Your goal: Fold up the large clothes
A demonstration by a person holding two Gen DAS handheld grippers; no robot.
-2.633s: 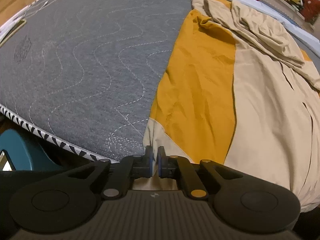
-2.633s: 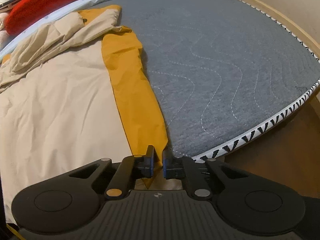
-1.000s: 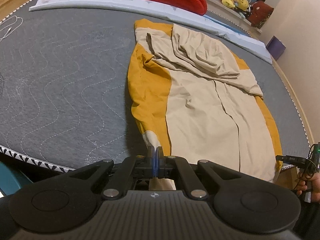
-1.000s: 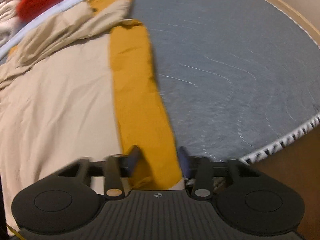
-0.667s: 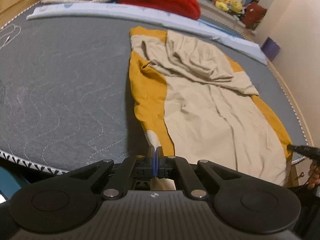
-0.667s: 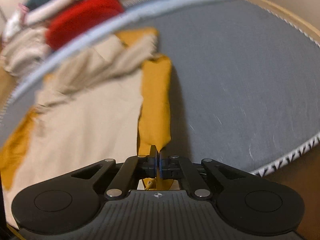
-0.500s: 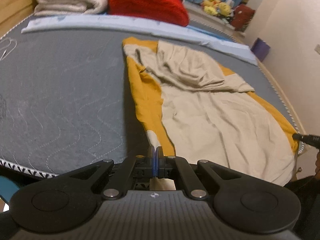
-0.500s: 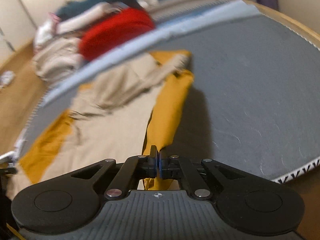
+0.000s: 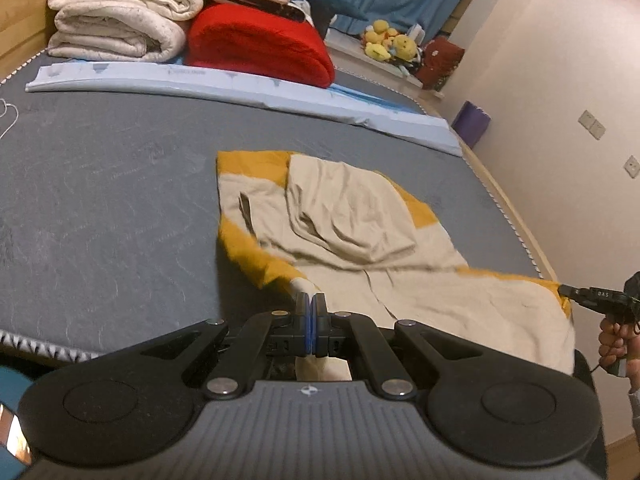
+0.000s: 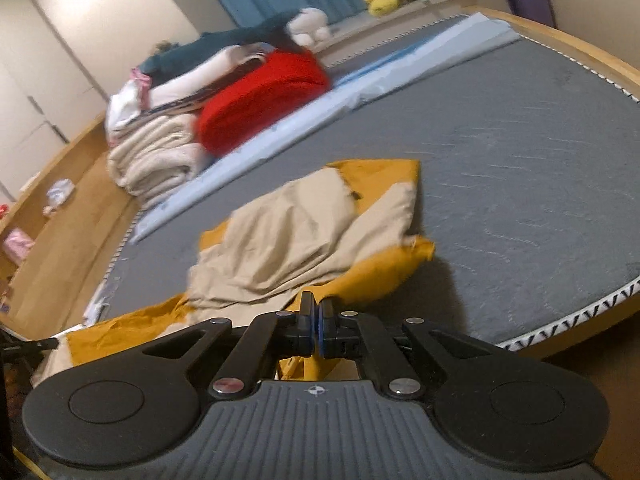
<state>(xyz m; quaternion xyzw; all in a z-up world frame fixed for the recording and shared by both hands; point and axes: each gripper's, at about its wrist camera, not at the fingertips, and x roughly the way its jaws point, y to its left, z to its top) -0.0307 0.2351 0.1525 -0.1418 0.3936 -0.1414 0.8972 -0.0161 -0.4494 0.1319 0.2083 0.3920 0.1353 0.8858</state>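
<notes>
A large beige and mustard-yellow garment (image 9: 352, 220) lies on the grey quilted mattress (image 9: 100, 200); it also shows in the right wrist view (image 10: 304, 232). My left gripper (image 9: 310, 304) is shut on its near left bottom corner, lifted off the mattress. My right gripper (image 10: 318, 312) is shut on the near right yellow corner, also lifted. The right gripper's tip (image 9: 576, 291) shows at the right edge of the left wrist view, holding the hem taut between the two grippers.
At the far end of the mattress (image 10: 520, 160) lie a light blue folded sheet (image 9: 240, 84), a red cushion (image 9: 256, 44) and rolled white bedding (image 9: 116, 20). Plush toys (image 9: 392, 44) sit on a ledge. A wall (image 9: 580, 120) runs along the right.
Both grippers, shut on the garment's bottom corners, have risen and moved forward over the mattress. The lower half of the garment has lifted and come toward the far end.
</notes>
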